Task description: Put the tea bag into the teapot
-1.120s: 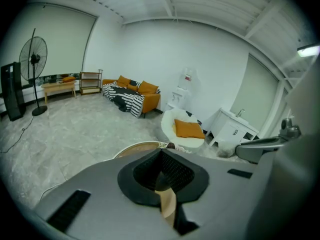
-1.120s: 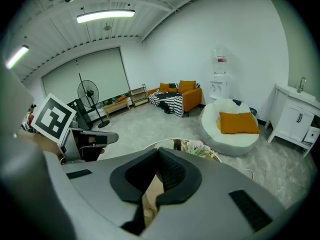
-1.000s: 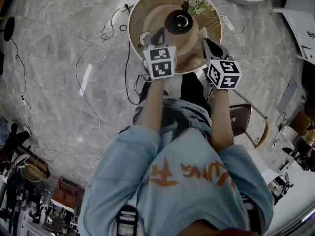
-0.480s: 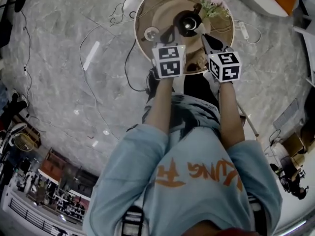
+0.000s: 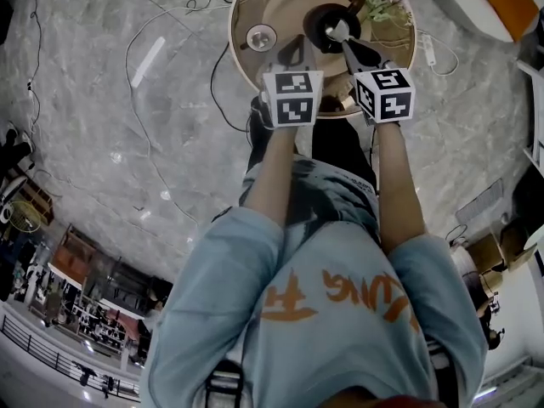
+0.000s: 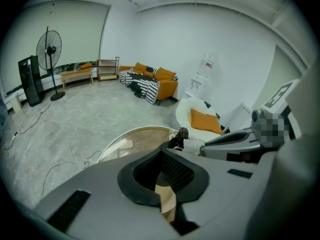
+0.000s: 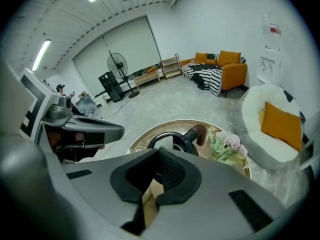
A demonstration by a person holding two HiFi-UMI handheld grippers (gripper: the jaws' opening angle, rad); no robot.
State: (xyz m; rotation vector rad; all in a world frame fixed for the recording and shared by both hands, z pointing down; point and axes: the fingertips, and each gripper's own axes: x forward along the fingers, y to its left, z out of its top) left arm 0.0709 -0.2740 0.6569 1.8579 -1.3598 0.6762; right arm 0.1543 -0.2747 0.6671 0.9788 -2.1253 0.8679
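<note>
Hovering over teapot (image 5: pixel 316 29) mouth, mid-bench (image 5: pixel 276 11): tea bag (image 5: pixel 338 30), pinched in closed right tool (image 5: pixel 343 41). Left tool (image 5: pixel 295 49) closed, empty, beside pot. Step: delivery. Next, likely: sink bag into opening, part jaws.

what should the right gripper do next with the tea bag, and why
Probably ease the right gripper a little lower, straight down, before letting go. Its jaws are shut, and the white tea bag at its tip sits over the open mouth of the teapot, whose lid lies aside on the table. Whether the bag is already below the rim I cannot tell.
</note>
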